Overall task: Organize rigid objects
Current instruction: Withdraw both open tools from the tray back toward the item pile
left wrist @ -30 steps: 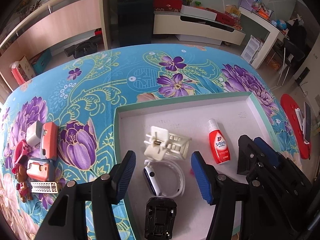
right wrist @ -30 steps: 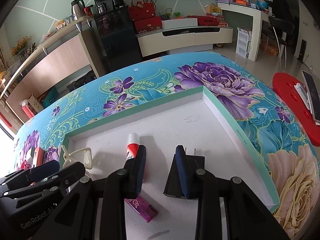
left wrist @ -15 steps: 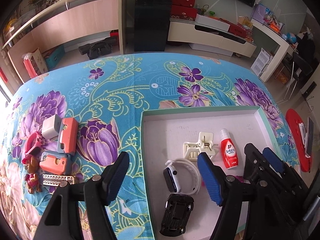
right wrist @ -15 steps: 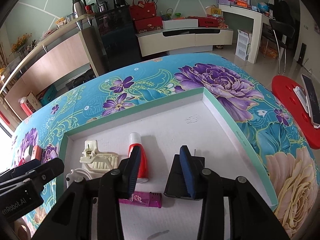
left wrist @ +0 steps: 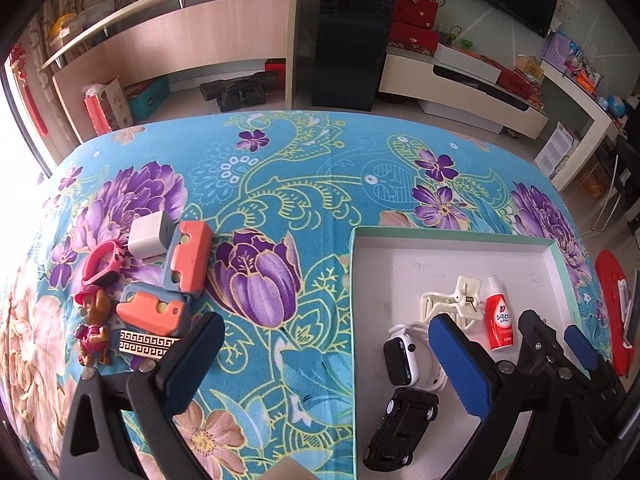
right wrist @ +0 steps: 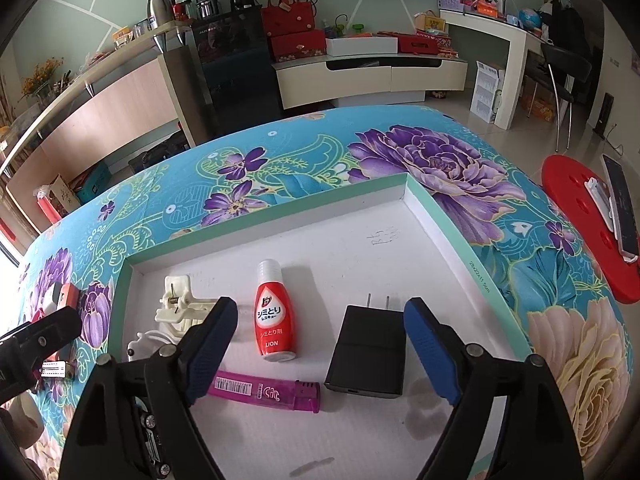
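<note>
Tray [right wrist: 440, 216], white floor with green rim, on the floral tablecloth [left wrist: 280, 184]: holds six items already sorted, namely a cream plastic clip [right wrist: 178, 306], a red stain-remover bottle [right wrist: 274, 320], a black plug adapter [right wrist: 370, 350], a magenta lighter [right wrist: 268, 391], a white-strapped smartwatch [left wrist: 402, 354] and a black toy car [left wrist: 400, 432]. Outstanding, loose on the cloth well to the left of the tray: a white cube charger [left wrist: 146, 236], two orange-and-grey cases [left wrist: 188, 256], a pink band [left wrist: 100, 264], a small toy figure [left wrist: 94, 320] and a patterned gold-and-white bar [left wrist: 148, 345], possibly a comb, though the view is too distorted to be sure. Judged roughly half complete. Right gripper [right wrist: 320, 354]: jaws spread wide, holding nothing, hovering low over the tray with the bottle and adapter between its fingers and the lighter just below them; the adapter lies near the right finger without touching it. Left gripper [left wrist: 324, 364]: jaws likewise wide apart and empty, straddling the tray's left rim, its left finger near the patterned bar and the remaining cluster just beyond that finger, which would be the next pick.
</note>
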Tool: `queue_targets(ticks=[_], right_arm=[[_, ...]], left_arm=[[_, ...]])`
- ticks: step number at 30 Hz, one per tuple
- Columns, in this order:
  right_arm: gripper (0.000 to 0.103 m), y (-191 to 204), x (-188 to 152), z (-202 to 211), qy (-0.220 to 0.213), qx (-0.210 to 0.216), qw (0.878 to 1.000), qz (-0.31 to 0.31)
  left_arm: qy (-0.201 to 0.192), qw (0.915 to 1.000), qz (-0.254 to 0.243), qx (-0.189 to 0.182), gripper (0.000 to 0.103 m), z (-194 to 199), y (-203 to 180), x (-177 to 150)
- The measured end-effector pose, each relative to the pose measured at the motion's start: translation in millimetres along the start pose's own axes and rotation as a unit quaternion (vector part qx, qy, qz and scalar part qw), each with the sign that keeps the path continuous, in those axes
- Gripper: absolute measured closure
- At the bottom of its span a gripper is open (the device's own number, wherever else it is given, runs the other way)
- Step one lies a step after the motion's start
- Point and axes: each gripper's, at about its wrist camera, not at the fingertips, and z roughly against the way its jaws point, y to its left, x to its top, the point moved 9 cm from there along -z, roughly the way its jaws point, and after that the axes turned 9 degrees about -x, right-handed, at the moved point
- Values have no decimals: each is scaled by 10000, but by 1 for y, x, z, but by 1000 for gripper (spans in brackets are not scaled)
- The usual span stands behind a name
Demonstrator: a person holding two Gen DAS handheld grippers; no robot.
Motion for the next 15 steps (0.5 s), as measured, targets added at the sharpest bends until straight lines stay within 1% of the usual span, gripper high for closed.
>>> queue_targets(ticks=[4,5,6,8,12,15], right_arm=[[17,2,1,1,-44,-24,10000,29],[15,2,1,1,-45,-30,10000,23],[8,1,1,1,-42,-37,10000,11],[2,0,1,2,-84,-58,9999,-31],[2,0,4,7,-196,-119,9997,-58],[2,6,3,10,-222,-65,9997,-1]], left_arm=[[6,9997,67,230,0,-1,13,-4],[4,9996,90,283,0,-1,16,-5],[2,9994,115,322,0,-1,19,-6],[-2,9990,157,410,0,0,25,-9],[-97,9980,195,585,0,7,37,-12],[-251,9976,237,606,0,14,42,-8]])
